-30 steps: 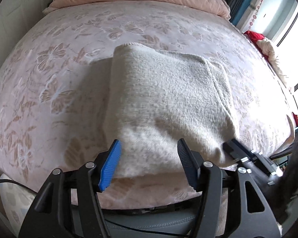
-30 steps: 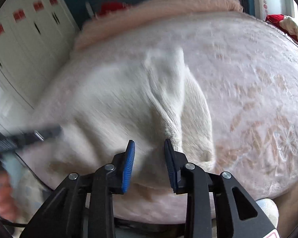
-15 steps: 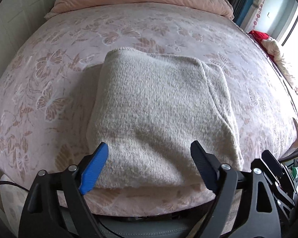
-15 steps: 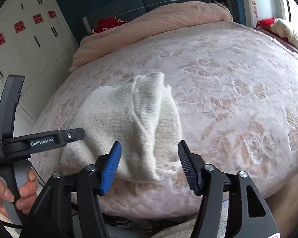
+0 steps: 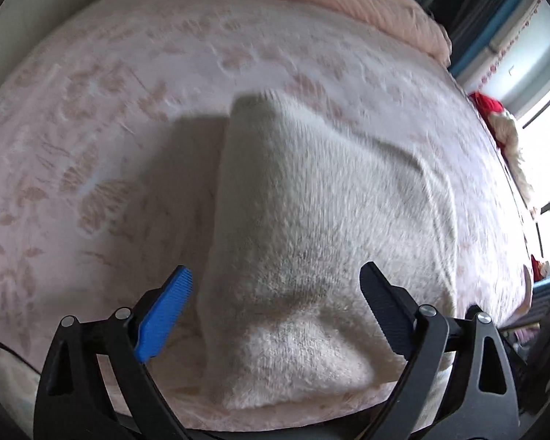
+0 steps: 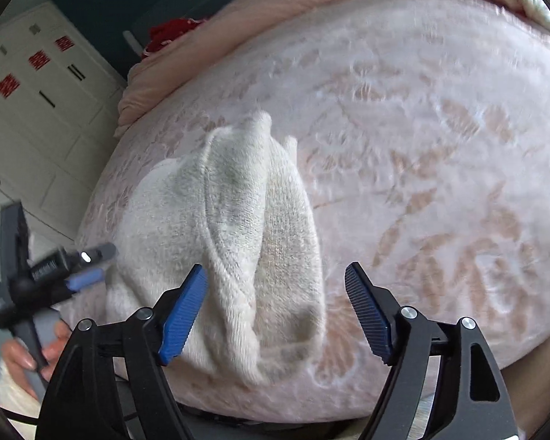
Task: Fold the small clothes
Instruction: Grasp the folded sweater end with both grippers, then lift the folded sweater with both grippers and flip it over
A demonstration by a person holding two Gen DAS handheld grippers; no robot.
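The sweater is lying folded near the front edge of the bed, so both hands can reach it without leaning. The left gripper is hanging just over its near end with jaws spread wide, grasping nothing; the right gripper is also released, its jaws standing on both sides of the sweater's right fold. Compared with half a second ago, both cameras are sitting closer to the knit, and the pictures are blurred, so the grippers are moving, maybe to press or lift it
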